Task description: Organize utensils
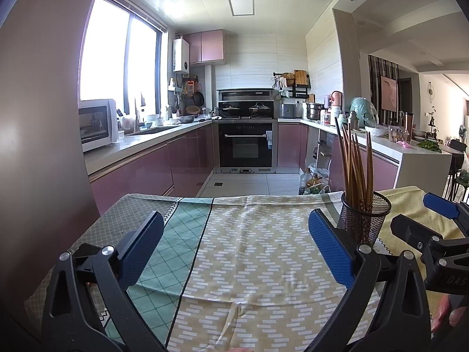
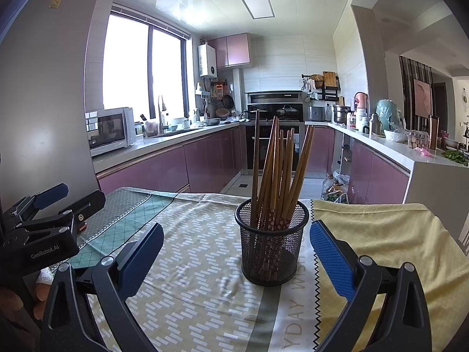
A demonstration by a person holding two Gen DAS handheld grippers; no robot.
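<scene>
A black mesh cup [image 2: 272, 249] stands upright on the patterned tablecloth [image 2: 199, 264]; it also shows in the left wrist view [image 1: 363, 220]. Several brown wooden chopsticks [image 2: 278, 173] stand in it, fanned out, also seen in the left wrist view [image 1: 356, 170]. My right gripper [image 2: 236, 252] is open and empty, its blue pads either side of the cup and a little nearer than it. My left gripper [image 1: 236, 246] is open and empty over bare cloth, left of the cup. Each gripper shows at the edge of the other's view.
The table's far edge [image 1: 249, 197] drops to the kitchen floor. A pink-fronted counter [image 1: 140, 146] runs along the left and another counter [image 2: 410, 155] along the right. Bottles and bags [image 1: 313, 182] sit on the floor behind the table.
</scene>
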